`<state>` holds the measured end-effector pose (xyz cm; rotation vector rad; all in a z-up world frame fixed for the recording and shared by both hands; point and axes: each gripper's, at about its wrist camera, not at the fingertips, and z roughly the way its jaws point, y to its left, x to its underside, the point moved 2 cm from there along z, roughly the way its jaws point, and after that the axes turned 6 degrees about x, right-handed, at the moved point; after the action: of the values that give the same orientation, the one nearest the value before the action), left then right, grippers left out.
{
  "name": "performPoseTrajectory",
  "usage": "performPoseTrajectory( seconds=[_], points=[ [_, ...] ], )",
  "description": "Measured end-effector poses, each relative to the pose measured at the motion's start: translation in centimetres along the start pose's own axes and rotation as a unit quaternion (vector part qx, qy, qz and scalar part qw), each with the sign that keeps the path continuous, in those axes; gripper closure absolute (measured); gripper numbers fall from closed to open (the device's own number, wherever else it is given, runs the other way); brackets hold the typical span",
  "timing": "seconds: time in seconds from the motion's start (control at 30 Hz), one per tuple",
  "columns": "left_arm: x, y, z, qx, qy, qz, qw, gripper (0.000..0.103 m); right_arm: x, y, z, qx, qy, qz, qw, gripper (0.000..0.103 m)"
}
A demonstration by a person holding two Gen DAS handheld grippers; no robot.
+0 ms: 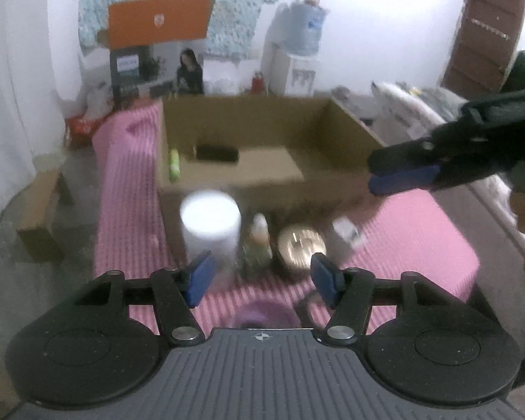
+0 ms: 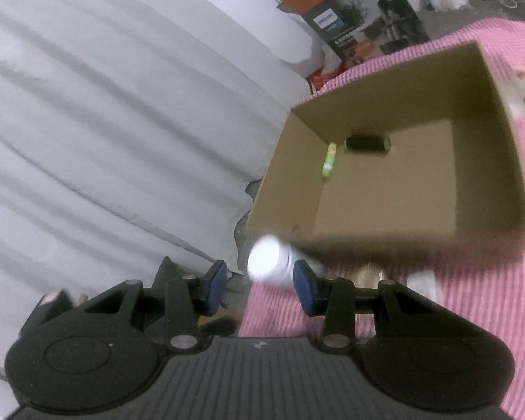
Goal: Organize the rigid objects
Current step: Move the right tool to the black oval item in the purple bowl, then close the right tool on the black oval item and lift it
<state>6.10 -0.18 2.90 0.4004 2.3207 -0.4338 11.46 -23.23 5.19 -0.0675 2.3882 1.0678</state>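
Note:
An open cardboard box (image 1: 297, 122) (image 2: 385, 87) stands on a pink striped cloth (image 1: 420, 238). Inside it lie a green tube (image 1: 174, 164) (image 2: 329, 160) and a black object (image 1: 217, 153) (image 2: 365, 143). In front of the box stand a white jar (image 1: 210, 224) (image 2: 267, 260), a small bottle (image 1: 260, 241), a gold round thing (image 1: 301, 243) and a small white object (image 1: 344, 232). My left gripper (image 1: 264, 278) hangs open just short of this row, holding nothing. My right gripper (image 2: 260, 287) (image 1: 372, 175) is open and empty, above the box's near right corner.
A purple object (image 1: 266, 313) lies on the cloth under my left gripper. A small cardboard box (image 1: 40, 217) sits on the floor at the left. White curtains (image 2: 122, 105), an orange-topped appliance box (image 1: 157, 22) and a water dispenser (image 1: 299, 52) stand behind.

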Motion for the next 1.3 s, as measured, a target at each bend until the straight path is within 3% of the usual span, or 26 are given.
performPoseTrajectory(
  seconds=[0.23, 0.5, 0.73, 0.9, 1.3],
  points=[
    [3.7, -0.7, 2.0, -0.021, 0.033, 0.005, 0.9992, 0.046, 6.6, -1.6, 2.0, -0.016, 0.007, 0.055, 0.998, 0.062],
    [5.3, -0.7, 4.0, -0.067, 0.064, 0.033, 0.9952, 0.06, 7.2, -2.8, 8.1, -0.019, 0.079, 0.106, 0.991, 0.069],
    [6.0, 0.4, 4.9, -0.054, 0.088, -0.005, 0.9946, 0.072, 7.2, -3.1, 11.5, 0.005, 0.142, 0.117, 0.983, 0.073],
    [6.2, 1.1, 4.9, -0.017, 0.093, -0.045, 0.9945, 0.074, 6.8, -2.8, 13.0, 0.033, 0.174, 0.11, 0.978, 0.073],
    [5.7, 2.0, 4.8, 0.002, 0.08, -0.065, 0.9947, 0.074, 6.7, -2.4, 15.6, 0.06, 0.198, 0.122, 0.971, 0.072]
  ],
)
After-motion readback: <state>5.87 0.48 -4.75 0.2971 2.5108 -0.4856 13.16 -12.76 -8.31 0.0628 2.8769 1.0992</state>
